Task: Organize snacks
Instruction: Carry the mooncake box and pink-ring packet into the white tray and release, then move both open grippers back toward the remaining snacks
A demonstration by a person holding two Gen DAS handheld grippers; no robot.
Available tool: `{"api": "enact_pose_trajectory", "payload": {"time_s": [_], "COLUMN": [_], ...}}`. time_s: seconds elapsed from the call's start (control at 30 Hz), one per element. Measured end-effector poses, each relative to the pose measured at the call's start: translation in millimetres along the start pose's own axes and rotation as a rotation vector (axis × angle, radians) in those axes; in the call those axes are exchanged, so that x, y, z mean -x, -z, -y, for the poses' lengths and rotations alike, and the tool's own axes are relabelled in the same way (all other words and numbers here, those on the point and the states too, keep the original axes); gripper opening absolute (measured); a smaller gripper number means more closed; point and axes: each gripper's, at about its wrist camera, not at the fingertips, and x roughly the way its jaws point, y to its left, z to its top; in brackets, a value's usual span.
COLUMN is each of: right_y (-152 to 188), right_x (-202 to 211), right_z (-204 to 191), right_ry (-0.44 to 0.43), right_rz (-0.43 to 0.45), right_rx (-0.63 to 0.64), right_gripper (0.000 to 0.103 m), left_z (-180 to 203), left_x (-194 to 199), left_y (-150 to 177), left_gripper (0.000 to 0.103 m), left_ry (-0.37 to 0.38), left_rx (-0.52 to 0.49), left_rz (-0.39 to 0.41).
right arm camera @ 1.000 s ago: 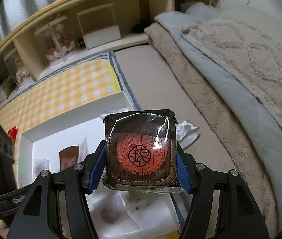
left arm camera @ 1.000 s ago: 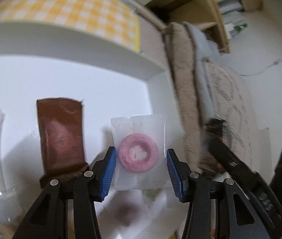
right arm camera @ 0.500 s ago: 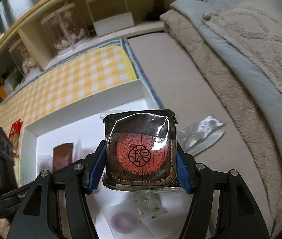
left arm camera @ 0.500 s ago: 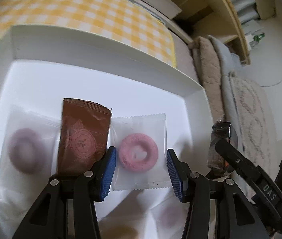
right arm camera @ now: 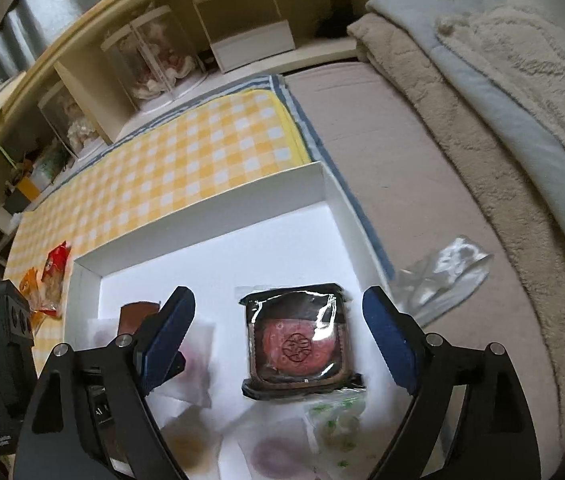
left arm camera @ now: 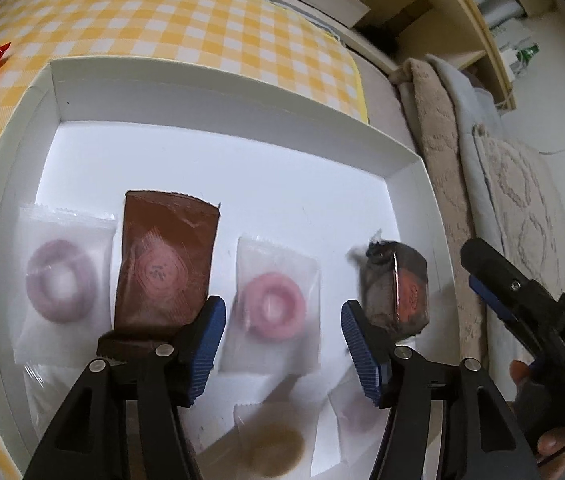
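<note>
Opening wide, the right tool (right arm camera: pixel 278 332) has let go of the dark-wrapped round snack (right arm camera: pixel 297 347), which a second ago sat clamped between its blue pads and now lies apart from both of them on the floor of the white box (right arm camera: pixel 202 216), near the right wall. The left tool (left arm camera: pixel 282 344) is opening too, its jaws at a middling width either side of the pink ring snack (left arm camera: pixel 274 306) without pressing on it; half a second ago that packet was still framed more tightly. So both packets appear released into the box, and my reading is that two placements are just finishing.

Along the box floor runs a row: purple ring snack (left arm camera: pixel 62 280), brown pouch (left arm camera: pixel 166 264), pink ring, then the dark one at the right end (in the left wrist view it looks tipped on edge and blurred, perhaps not yet settled). The brown pouch has its long axis running away from the camera, toward the far wall, and the pink ring's packet lies roughly parallel to it. More packets lie blurred in a nearer row, and a red packet (right arm camera: pixel 56 264) waits outside on the yellow checked cloth (right arm camera: pixel 186 160)
</note>
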Motion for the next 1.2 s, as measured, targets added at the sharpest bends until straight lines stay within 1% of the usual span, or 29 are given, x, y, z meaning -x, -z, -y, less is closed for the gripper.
{"api": "enact_pose_trajectory", "payload": {"time_s": [0.23,0.3,0.33,0.47,0.6,0.87,1.07,1.2], "right_y": [9.9,12.7,13.6,18.9,21.0,25.3,24.1,22.5], "right_x": [14.3,18.3,20.1,29.9,40.5,64.4,83.5,98.3], "right_z": [8.8,11.2,12.2,13.0,9.3,-2.5,-16.4,-27.1], "right_ry": [0.049,0.062,0.066,0.096,0.116,0.143,0.146,0.149], "right_rz": [-0.031,-0.04,-0.044,-0.05,-0.045,-0.008,0.013,0.034], "right_rx": [0.015,0.012,0.01,0.018,0.034,0.068,0.099,0.113], "right_gripper": [0.088,0.088,0.089,0.093,0.103,0.103,0.103,0.103], "left_z": [19.3,22.9,24.5,31.0,35.6,36.5,37.2,36.1], "left_x": [3.6,10.1,13.4,29.6,49.9,92.3,131.2,164.9], "left_y": [0.8,2.3,2.9,5.5,10.0,15.8,21.0,25.8], "left_gripper": [0.066,0.072,0.074,0.087,0.103,0.103,0.103,0.103], "left_ry": [-0.01,-0.012,-0.015,-0.03,-0.052,-0.086,-0.117,-0.149], "left_rx": [-0.046,-0.061,-0.066,-0.091,-0.121,-0.163,-0.2,-0.229], "left_rz": [-0.003,-0.004,0.0,0.023,0.051,0.079,0.117,0.158]}}
